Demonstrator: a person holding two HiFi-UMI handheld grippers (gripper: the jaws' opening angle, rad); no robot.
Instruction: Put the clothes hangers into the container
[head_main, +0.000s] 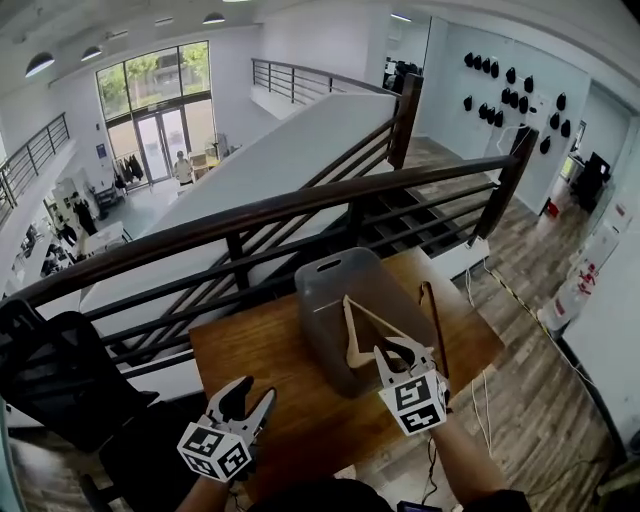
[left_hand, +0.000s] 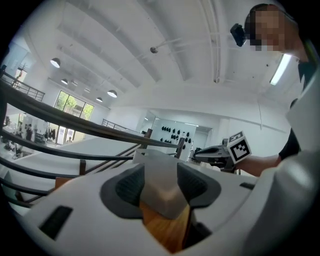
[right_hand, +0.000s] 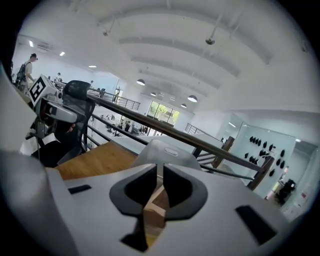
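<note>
Biggest: table (head_main: 260, 360), flat brown wood, under both your tongs.
Grey container (head_main: 325, 290): cloudy plastic, rounded box with handle slot, directly ahead of right tongs (head_main: 400, 347).
One pale wooden hanger (head_main: 352, 330): triangular, clenched in right tongs, over or partly in container; not released yet, I judge.
Thin dark hanger (head_main: 434, 315): on table just right of right tongs, left to do.
Your left tongs (head_main: 250, 392): released, empty.

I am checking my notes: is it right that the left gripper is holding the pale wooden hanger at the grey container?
Not quite: the right gripper is holding the pale wooden hanger at the grey container, as the right gripper view shows; the left gripper is empty.
</note>
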